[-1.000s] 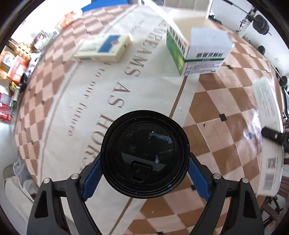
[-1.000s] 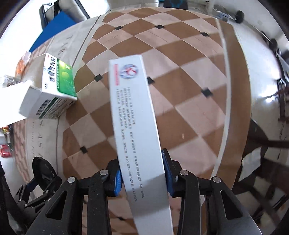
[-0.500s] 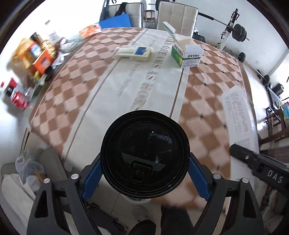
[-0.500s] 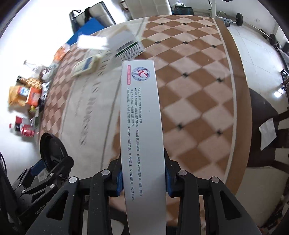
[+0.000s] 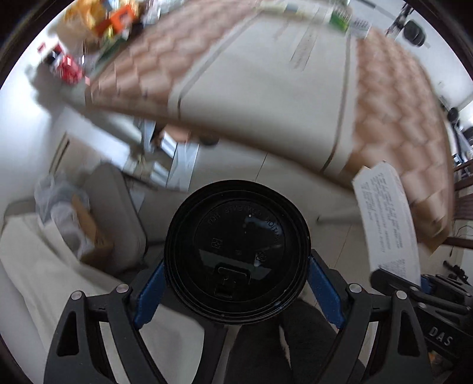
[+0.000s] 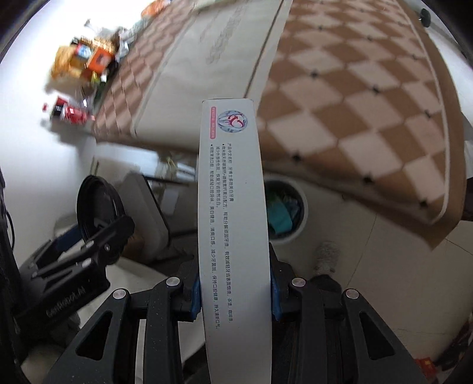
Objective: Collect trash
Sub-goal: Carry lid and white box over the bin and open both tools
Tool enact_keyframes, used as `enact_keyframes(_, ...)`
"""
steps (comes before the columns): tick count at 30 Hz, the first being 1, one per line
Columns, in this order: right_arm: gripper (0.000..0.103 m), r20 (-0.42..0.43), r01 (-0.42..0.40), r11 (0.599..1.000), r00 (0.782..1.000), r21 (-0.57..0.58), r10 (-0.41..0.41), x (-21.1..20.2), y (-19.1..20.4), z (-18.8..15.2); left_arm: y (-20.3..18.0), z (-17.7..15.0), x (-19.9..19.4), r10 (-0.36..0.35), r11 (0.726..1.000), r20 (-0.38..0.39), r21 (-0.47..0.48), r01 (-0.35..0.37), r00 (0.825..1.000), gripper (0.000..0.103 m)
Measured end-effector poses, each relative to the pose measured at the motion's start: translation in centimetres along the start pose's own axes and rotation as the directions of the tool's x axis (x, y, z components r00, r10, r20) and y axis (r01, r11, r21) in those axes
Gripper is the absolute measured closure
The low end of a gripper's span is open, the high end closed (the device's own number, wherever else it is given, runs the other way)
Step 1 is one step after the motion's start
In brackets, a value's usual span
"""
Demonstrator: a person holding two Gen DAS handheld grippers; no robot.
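A paper cup with a black lid (image 5: 236,254) fills the middle of the left wrist view. My left gripper (image 5: 236,288) is shut on it, blue pads (image 5: 147,289) pressing its sides, and hangs over the floor just off the table edge (image 5: 266,147). My right gripper (image 6: 235,295) is shut on a long white printed box (image 6: 233,221). Beyond that box a white-rimmed bin (image 6: 300,206) stands on the floor under the table edge, holding teal and dark rubbish. The left gripper with the cup (image 6: 99,206) appears at the left of the right wrist view, and the white box (image 5: 387,212) at the right of the left wrist view.
The checkered table with a cream runner (image 6: 354,118) stretches away behind. A green box (image 5: 340,17) stays on its far end. On the floor are a beige cushioned seat (image 5: 115,212), a plastic bag (image 5: 59,201), snack packs (image 5: 97,17), red cans (image 5: 66,66) and a person's dark foot (image 5: 266,339).
Both grippers have swept back off the table with the cup and the white box still held. They are now past the table edge, over the floor. The bin has come into view.
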State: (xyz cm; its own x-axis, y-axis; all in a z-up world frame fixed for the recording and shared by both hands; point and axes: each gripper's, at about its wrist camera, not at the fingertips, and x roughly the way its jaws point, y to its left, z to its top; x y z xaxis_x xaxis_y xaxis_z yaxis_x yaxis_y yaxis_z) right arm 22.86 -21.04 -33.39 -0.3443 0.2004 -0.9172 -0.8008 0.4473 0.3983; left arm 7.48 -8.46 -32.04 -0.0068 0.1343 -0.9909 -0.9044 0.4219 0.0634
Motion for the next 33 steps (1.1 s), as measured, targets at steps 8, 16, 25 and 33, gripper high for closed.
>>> enact_keyframes(8,0.066,-0.162,0.05,0.999,0.986,-0.002,-0.049,11.7,-3.8,-5.4,-1.0,-2.0,12.6,0.01,0.999,-0.157,0.033,-0.005,0.988,0.016)
enact_keyframes(16,0.066,-0.22,0.075,0.994,0.974,0.079,-0.056,24.8,-10.2,-5.3,-2.5,-0.4,27.6,-0.092,0.995,-0.275,0.007,0.098,0.957,0.016)
enact_keyframes(25,0.066,-0.284,0.059,0.992,0.959,0.115,-0.025,37.4,-15.0,1.1,-2.4,1.4,39.8,-0.212,0.977,-0.381,-0.052,0.208,0.9,0.012)
enact_keyframes(33,0.065,-0.351,0.071,0.994,0.936,0.085,-0.037,44.6,-16.1,4.1,-1.7,1.6,41.3,-0.236,0.972,-0.373,-0.072,0.225,0.897,0.001)
